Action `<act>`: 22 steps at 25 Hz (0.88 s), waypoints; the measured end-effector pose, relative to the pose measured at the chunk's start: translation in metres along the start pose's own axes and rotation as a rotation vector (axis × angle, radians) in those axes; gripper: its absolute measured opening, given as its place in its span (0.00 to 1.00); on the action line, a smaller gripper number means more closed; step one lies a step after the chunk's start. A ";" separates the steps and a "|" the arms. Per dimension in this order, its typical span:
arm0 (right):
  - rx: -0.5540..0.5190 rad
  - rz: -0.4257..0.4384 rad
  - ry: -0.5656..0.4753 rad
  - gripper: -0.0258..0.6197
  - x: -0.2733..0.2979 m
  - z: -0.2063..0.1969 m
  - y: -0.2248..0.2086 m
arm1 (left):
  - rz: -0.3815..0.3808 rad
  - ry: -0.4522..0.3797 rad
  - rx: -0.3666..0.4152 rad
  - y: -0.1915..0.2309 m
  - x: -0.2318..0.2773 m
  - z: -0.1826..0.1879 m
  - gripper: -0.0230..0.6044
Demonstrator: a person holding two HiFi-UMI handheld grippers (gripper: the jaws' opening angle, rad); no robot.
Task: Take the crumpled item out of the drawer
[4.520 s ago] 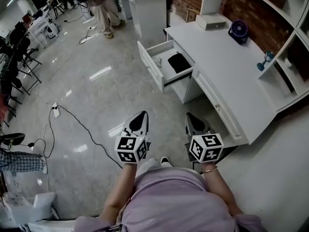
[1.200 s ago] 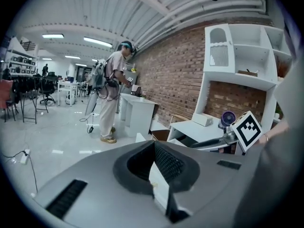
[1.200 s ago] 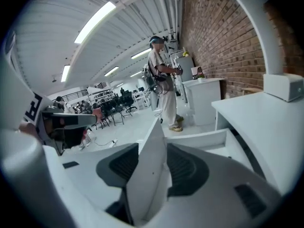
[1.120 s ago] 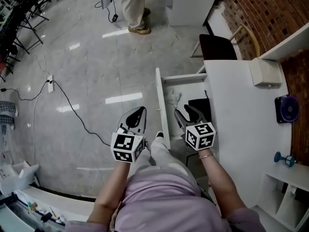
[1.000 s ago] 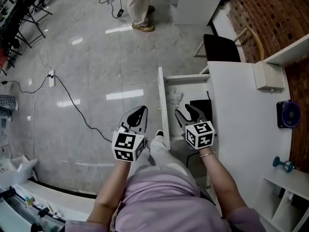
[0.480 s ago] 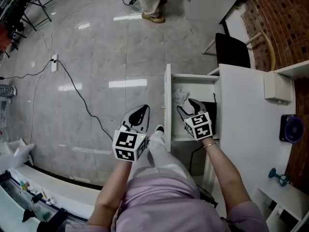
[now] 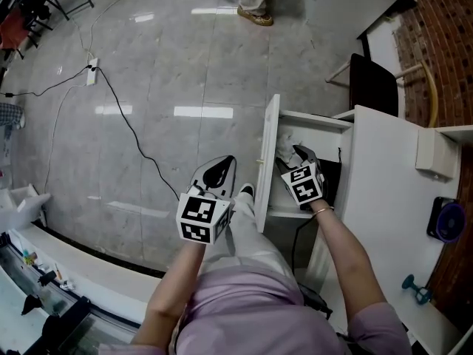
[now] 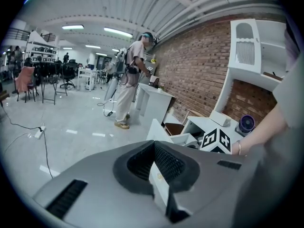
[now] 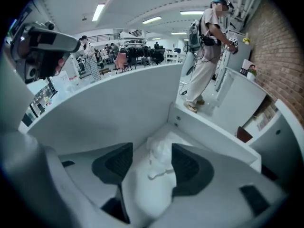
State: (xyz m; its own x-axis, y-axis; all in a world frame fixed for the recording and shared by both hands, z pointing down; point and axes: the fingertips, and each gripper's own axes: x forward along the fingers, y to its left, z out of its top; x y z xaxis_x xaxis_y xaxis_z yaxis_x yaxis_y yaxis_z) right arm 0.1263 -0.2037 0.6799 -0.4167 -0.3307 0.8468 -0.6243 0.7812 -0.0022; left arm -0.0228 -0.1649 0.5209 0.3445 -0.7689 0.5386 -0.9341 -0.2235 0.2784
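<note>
The white drawer (image 7: 267,161) stands pulled out of the desk. A crumpled white item (image 7: 286,147) lies in its far corner. My right gripper (image 7: 295,156) reaches down into the drawer just short of it. In the right gripper view the crumpled item (image 9: 159,156) lies on the drawer floor between the jaws, which are opening, and the pads do not press on it. My left gripper (image 7: 219,170) hangs over the floor outside the drawer front. Its tips (image 8: 154,144) meet with nothing held.
A black folded item (image 7: 329,174) lies in the drawer to the right of my right gripper. The drawer's front wall (image 9: 118,108) rises close on the left. On the white desktop (image 7: 384,198) sit a small box (image 7: 429,150) and a fan (image 7: 448,220). A dark chair (image 7: 373,86) stands beyond, and a cable (image 7: 126,117) crosses the floor.
My right gripper has moved forward and down into the drawer, up to the crumpled item, with its jaws spreading. The left gripper has stayed beside the drawer front.
</note>
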 end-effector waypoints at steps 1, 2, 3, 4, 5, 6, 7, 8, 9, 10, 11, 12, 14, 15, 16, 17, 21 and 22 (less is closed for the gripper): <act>-0.010 0.001 0.009 0.45 0.004 -0.001 -0.002 | 0.002 0.004 -0.007 0.000 0.001 -0.002 0.04; -0.021 0.000 0.020 0.45 0.007 -0.003 -0.004 | 0.004 0.007 -0.014 0.000 0.001 -0.005 0.04; -0.032 -0.003 0.032 0.45 0.011 -0.006 -0.006 | 0.006 0.010 -0.019 0.001 0.001 -0.007 0.04; -0.045 -0.010 0.046 0.45 0.015 -0.008 -0.008 | 0.011 0.013 -0.021 0.002 0.001 -0.009 0.04; -0.061 -0.019 0.061 0.45 0.019 -0.011 -0.012 | 0.016 0.014 -0.019 0.003 0.000 -0.010 0.04; -0.077 -0.027 0.076 0.44 0.023 -0.013 -0.015 | 0.023 0.014 -0.015 0.004 0.000 -0.011 0.04; -0.092 -0.031 0.091 0.44 0.027 -0.015 -0.017 | 0.029 0.015 -0.010 0.006 -0.001 -0.011 0.04; -0.105 -0.031 0.105 0.44 0.030 -0.017 -0.018 | 0.034 0.016 -0.008 0.007 -0.001 -0.012 0.04; -0.116 -0.027 0.117 0.45 0.034 -0.019 -0.019 | 0.039 0.018 -0.007 0.009 -0.002 -0.012 0.04; -0.125 -0.023 0.128 0.45 0.037 -0.020 -0.019 | 0.043 0.021 -0.007 0.011 -0.003 -0.013 0.04; -0.132 -0.018 0.138 0.46 0.040 -0.021 -0.019 | 0.047 0.023 -0.009 0.013 -0.003 -0.013 0.04; -0.137 -0.013 0.149 0.46 0.043 -0.022 -0.019 | 0.051 0.024 -0.010 0.016 -0.003 -0.013 0.04; -0.139 -0.005 0.168 0.49 0.050 -0.025 -0.019 | 0.059 0.026 -0.014 0.019 -0.002 -0.013 0.04; -0.138 -0.001 0.175 0.50 0.053 -0.026 -0.019 | 0.060 0.027 -0.015 0.020 -0.002 -0.014 0.04; -0.136 0.003 0.181 0.52 0.056 -0.027 -0.019 | 0.061 0.028 -0.016 0.020 0.000 -0.014 0.04; -0.134 0.006 0.187 0.52 0.058 -0.028 -0.020 | 0.059 0.030 -0.016 0.020 0.001 -0.013 0.04; -0.134 0.017 0.214 0.54 0.067 -0.032 -0.020 | 0.053 0.033 -0.021 0.020 0.008 -0.011 0.04; -0.133 0.019 0.221 0.54 0.068 -0.032 -0.021 | 0.053 0.033 -0.023 0.020 0.009 -0.010 0.04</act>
State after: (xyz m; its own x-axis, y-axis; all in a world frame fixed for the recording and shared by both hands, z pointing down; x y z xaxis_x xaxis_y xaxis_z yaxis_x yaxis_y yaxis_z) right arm 0.1319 -0.2255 0.7551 -0.2641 -0.2029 0.9429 -0.5194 0.8537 0.0382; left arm -0.0374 -0.1703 0.5398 0.2980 -0.7588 0.5791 -0.9488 -0.1690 0.2667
